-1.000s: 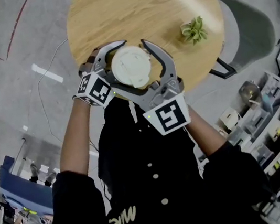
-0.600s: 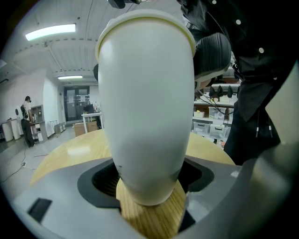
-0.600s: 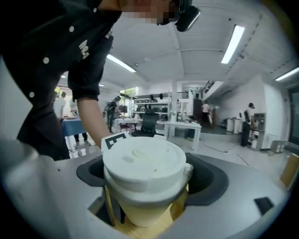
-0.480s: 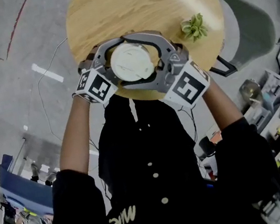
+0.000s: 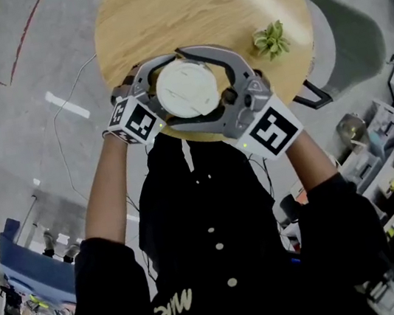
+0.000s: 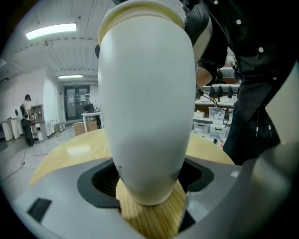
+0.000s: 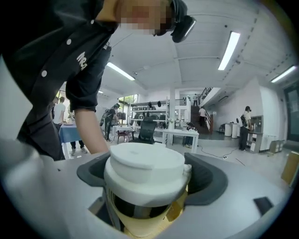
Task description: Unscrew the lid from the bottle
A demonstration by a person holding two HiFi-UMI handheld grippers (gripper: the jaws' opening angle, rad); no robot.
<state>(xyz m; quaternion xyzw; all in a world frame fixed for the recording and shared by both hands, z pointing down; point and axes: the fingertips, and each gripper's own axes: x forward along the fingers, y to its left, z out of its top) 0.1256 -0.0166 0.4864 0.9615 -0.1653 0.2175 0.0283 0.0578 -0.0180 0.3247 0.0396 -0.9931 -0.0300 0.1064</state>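
Lid [image 5: 187, 91] – right claw [image 5: 172, 88] swung round from near side, jaws just closing, now gripping it – left claw [image 6: 149, 196] clamps bottle [image 6: 147, 102].

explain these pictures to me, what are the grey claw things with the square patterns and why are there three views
There is no robot: a person holds a hand-worked gripper in each hand, and the patterned cubes belong to those. The head view comes from a camera on the person's head, looking down; the other two come from cameras riding on the grippers, looking along their fingers. Below is a round wooden table with a small green plant. The left gripper clamps the white bottle low down. The right gripper has just been closing its fingers on the lid, which sits between them.
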